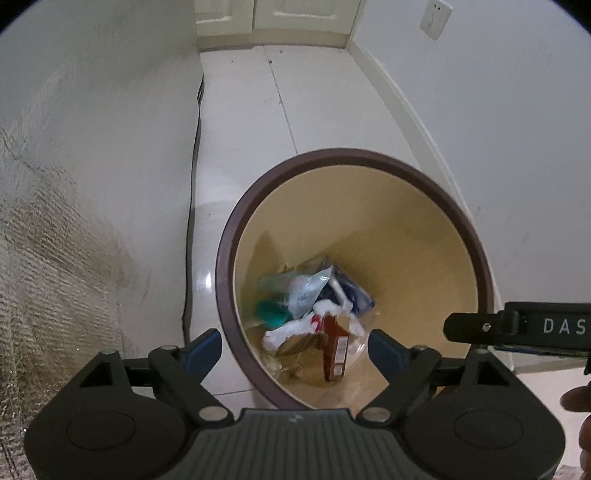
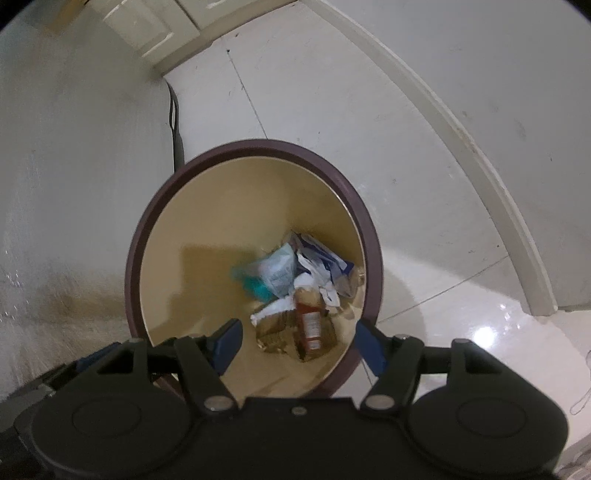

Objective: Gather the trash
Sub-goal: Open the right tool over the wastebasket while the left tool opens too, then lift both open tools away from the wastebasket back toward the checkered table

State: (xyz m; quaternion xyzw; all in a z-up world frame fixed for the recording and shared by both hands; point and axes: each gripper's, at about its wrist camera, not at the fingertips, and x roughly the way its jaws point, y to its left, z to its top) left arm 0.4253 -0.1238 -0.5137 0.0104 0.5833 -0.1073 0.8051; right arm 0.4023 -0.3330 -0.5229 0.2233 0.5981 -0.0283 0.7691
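Note:
A round bin with a dark brown rim (image 1: 225,266) (image 2: 135,258) and a tan inside stands on the white floor below both grippers. At its bottom lie wrappers, crumpled white paper and a red carton (image 1: 334,345) (image 2: 308,325). My left gripper (image 1: 295,350) hangs over the bin's near edge, its blue-padded jaws wide apart with nothing between them. My right gripper (image 2: 299,345) is also above the bin, open and holding nothing. Part of the other gripper's black body (image 1: 517,325) shows at the right of the left wrist view.
A white wall with a stained lower part (image 1: 74,221) runs close on the left, with a dark cable (image 1: 192,221) along its foot. A white baseboard (image 2: 480,166) curves on the right. A cabinet door (image 1: 258,18) stands at the far end. A hand (image 1: 580,402) shows at the right edge.

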